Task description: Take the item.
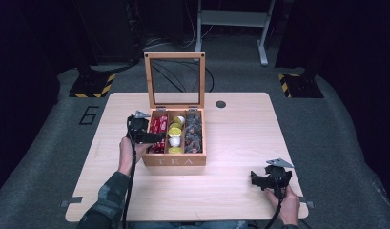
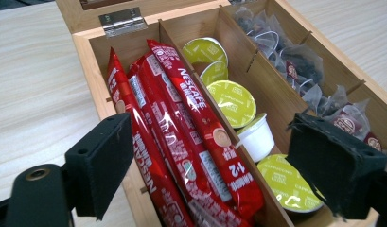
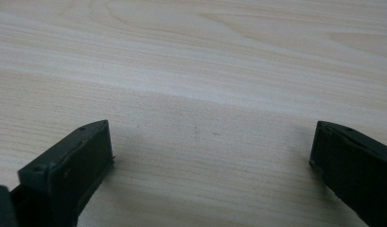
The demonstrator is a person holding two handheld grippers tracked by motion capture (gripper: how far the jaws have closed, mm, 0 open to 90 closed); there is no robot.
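A wooden tea box point(image 1: 173, 161) stands mid-table with its glass lid point(image 1: 148, 81) upright. Its left compartment holds red Nescafe sachets point(image 1: 158, 125) point(image 2: 181, 123). The middle one has yellow-green capsules point(image 1: 175, 129) point(image 2: 231, 97) and a white cup point(image 2: 257, 137). Clear tea bags point(image 1: 193, 129) point(image 2: 295, 61) lie in the right one. My left gripper point(image 1: 152, 137) point(image 2: 217, 165) hovers open over the box's left front part, its jaws straddling the sachets and the nearest capsules without touching them. My right gripper point(image 1: 259, 180) point(image 3: 210, 161) rests open near the table's front right edge, with bare wood between its jaws.
A small round grommet point(image 1: 220, 104) sits in the table behind the box, to the right. The light wooden table point(image 1: 240, 143) has bare room on both sides of the box. Grey floor with yellow-black taped stand bases point(image 1: 92, 86) surrounds it.
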